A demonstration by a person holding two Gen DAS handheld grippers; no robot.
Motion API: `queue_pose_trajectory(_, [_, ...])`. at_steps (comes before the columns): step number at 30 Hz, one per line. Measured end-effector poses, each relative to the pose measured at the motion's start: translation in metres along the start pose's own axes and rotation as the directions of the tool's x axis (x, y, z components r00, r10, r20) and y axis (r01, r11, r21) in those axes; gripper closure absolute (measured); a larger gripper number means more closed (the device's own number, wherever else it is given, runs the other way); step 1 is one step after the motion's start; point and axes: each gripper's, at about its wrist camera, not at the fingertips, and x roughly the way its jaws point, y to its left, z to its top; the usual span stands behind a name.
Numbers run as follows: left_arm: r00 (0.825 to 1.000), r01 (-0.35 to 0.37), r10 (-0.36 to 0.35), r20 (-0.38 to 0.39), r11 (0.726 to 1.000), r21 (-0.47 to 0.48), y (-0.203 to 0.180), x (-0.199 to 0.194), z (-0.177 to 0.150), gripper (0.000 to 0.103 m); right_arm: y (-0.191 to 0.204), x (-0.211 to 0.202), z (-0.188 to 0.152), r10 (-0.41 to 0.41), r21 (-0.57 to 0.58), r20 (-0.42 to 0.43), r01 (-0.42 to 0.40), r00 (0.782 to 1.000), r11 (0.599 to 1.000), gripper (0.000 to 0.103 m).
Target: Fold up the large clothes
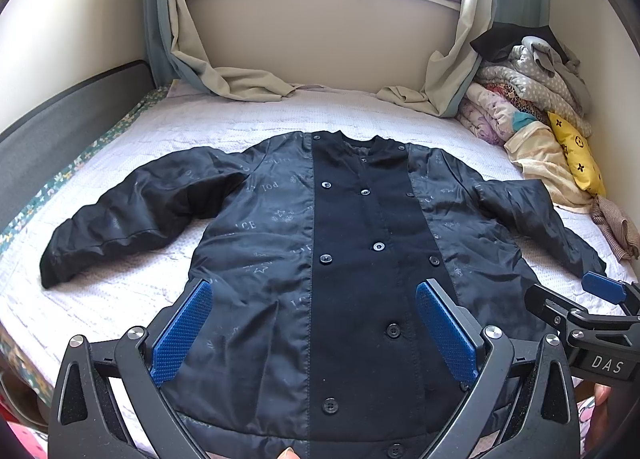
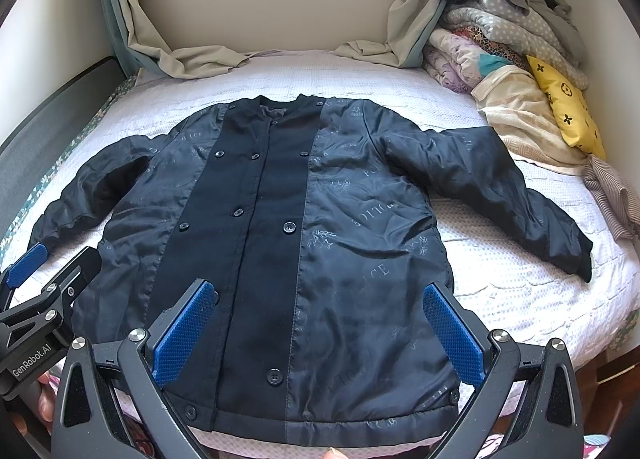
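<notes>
A dark navy buttoned jacket (image 1: 320,243) lies flat, front up, on the bed, collar towards the window and both sleeves spread outwards. In the left wrist view my left gripper (image 1: 314,297) hovers open above the jacket's lower half, its blue pads (image 1: 182,333) wide apart with nothing between them. My right gripper (image 2: 320,299) hangs open over the same jacket (image 2: 304,219), above its hem. Each gripper shows in the other's view: the right one (image 1: 600,299) at the right edge, the left one (image 2: 36,279) at the left edge.
The bed's white quilted cover (image 1: 120,299) surrounds the jacket. A heap of folded blankets and clothes (image 1: 528,99) with a yellow pillow (image 1: 576,155) fills the far right corner. Curtains (image 1: 224,79) drape onto the bed below the window. A dark headboard (image 1: 60,131) runs along the left.
</notes>
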Motion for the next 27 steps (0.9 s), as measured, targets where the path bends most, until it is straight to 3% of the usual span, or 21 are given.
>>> queue_pose_trajectory(27, [1.000,0.014,-0.014,-0.003,1.000,-0.020,0.0032,-0.0033,0.0031,0.000,-0.0009,0.0007,-0.0011,0.002,0.000,-0.002,-0.002,1.000,1.000,0.000])
